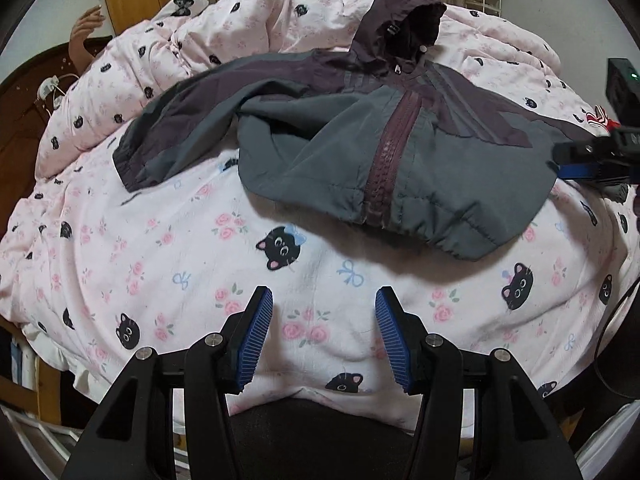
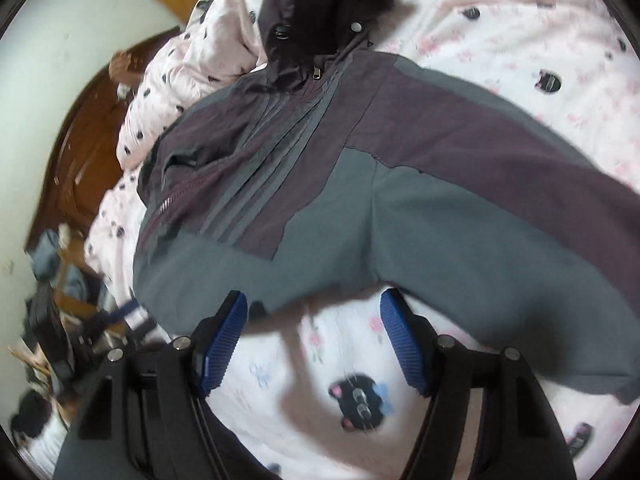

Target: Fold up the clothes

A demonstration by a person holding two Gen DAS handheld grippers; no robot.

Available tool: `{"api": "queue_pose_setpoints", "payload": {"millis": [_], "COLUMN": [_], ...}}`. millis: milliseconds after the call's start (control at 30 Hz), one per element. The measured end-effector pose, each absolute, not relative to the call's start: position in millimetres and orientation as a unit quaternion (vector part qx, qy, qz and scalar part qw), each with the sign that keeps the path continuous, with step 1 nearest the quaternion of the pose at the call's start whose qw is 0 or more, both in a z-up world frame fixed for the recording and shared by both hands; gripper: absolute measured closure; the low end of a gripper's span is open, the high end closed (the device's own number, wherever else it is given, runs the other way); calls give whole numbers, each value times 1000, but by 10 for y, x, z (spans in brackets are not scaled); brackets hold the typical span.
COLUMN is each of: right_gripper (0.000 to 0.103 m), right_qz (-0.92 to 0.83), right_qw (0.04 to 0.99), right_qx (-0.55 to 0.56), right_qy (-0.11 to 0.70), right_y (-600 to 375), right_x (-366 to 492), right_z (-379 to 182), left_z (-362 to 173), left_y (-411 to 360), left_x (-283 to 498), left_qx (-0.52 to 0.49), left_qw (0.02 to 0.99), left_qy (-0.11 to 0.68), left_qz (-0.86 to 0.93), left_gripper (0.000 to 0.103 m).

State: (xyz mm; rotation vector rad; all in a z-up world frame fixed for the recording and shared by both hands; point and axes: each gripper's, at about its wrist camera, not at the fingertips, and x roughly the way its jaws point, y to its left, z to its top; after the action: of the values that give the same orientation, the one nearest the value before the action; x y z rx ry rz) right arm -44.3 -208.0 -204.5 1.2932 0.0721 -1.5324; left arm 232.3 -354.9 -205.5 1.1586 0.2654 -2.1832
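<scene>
A small grey and dark purple hooded jacket (image 1: 360, 128) lies front up on the pink cat-print bedding (image 1: 168, 264), zipper closed, hood toward the far side, one sleeve spread to the left. My left gripper (image 1: 324, 300) is open and empty, above the bedding just short of the jacket's hem. In the right wrist view the jacket (image 2: 400, 184) fills the middle. My right gripper (image 2: 314, 304) is open and empty, its fingertips at the jacket's grey edge below the armpit. The right gripper also shows at the right edge of the left wrist view (image 1: 592, 156).
A bunched pink quilt (image 1: 224, 36) lies behind the jacket. A dark wooden headboard (image 2: 84, 160) and a white wall (image 2: 52, 48) stand at the left. Clutter and a chair (image 2: 60, 320) sit beside the bed. A black cable (image 1: 612, 320) hangs at the right.
</scene>
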Motion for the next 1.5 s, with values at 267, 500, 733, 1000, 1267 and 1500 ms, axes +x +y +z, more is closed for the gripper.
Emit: {"api": "queue_pose_setpoints", "payload": {"millis": [267,500,733,1000,1267,1500], "right_gripper": [93,96,96,46,41,41], "right_qz": [-614,-618,-666,-712,-673,-660], "right_qw": [549,581,555,489,525,530], "right_qx": [566,525,487,504,519,531], "right_qy": [-41,-70,-102,-26,45,45], "right_y": [-2235,-2044,-1683,-1525,-1312,-1377], "right_x": [-612,-854,-1437,-1549,-1066,-1010], "right_z": [-2162,-1496,-780,-1036,-1558,-1812], "left_z": [-2028,-1970,-1984,-2090,-1942,-2034], "left_y": [-3537,-3534,-3430,-3455,-3778,-3918], "left_x": [2271,2137,1793,1617,1770,1442], "left_qx": [436,424,426,443,417,437], "left_qw": [325,326,323,336,303,251], "left_qy": [106,95,51,17,48,36], "left_qz": [-832,-840,-843,-831,-856,-863], "left_gripper": [55,55,55,54,36,35]}}
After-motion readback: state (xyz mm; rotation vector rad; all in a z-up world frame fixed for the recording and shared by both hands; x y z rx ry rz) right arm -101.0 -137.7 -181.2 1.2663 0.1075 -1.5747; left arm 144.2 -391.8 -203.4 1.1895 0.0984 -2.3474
